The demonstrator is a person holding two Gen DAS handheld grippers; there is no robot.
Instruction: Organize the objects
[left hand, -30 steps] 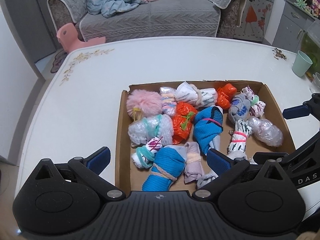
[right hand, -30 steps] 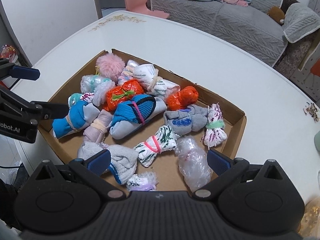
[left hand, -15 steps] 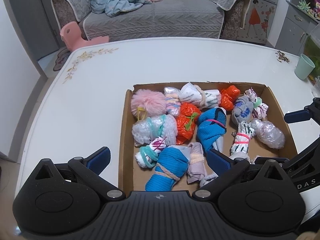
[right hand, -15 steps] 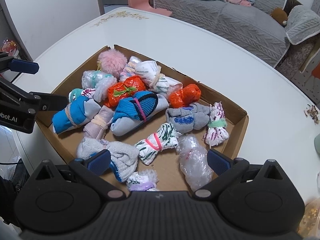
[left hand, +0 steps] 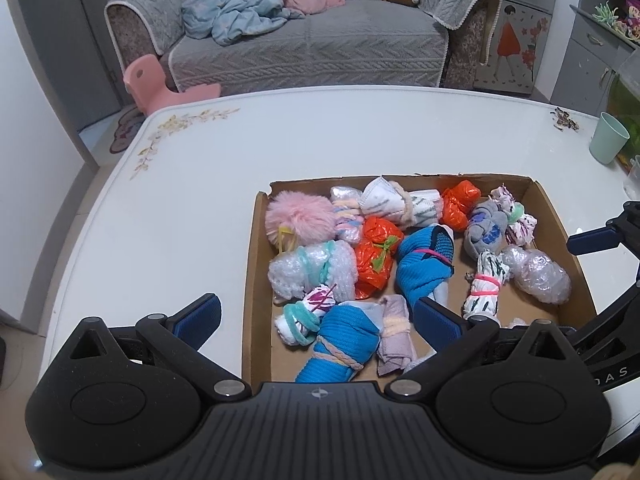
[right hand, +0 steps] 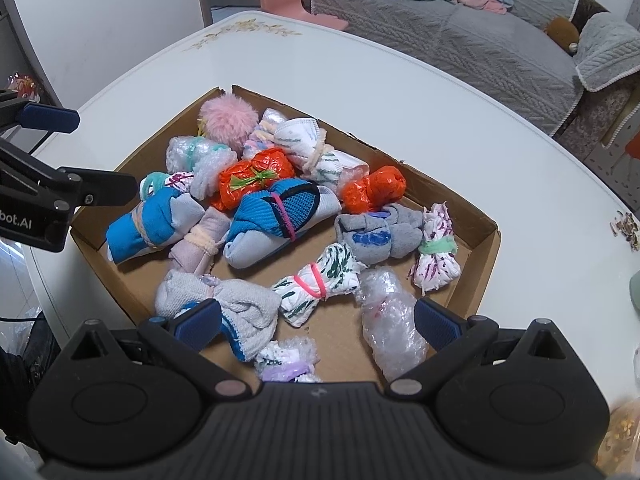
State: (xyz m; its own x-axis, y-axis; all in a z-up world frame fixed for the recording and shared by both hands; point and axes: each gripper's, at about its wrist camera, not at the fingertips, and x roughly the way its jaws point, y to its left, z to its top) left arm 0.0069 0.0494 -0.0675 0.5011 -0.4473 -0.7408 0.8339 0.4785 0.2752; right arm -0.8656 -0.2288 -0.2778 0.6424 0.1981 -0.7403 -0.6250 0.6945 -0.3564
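Everything to be organized sits bundled in the cardboard tray (right hand: 486, 254), and the closest candidate is the white green-striped roll with the pink band (right hand: 316, 284), lying just ahead of the right gripper (right hand: 316, 322). Its long axis runs diagonally, near-left to far-right across the tray floor, so the jaws would need a twist to cross it. The right gripper is spread wide, holding nothing, hovering over the tray's near edge.

The left gripper (left hand: 316, 318) is also spread and empty at the tray's left near corner, with the blue sock tied in braided cord (left hand: 340, 350) right under it.

My count in the tray: two orange plastic bundles, two blue socks, two grey ones, three bubble-wrap lumps, one pink pompom (right hand: 228, 120), roughly six pale printed or pastel rolls; overlaps blur that last number. One green cup (left hand: 608, 138) stands well beyond the tray.
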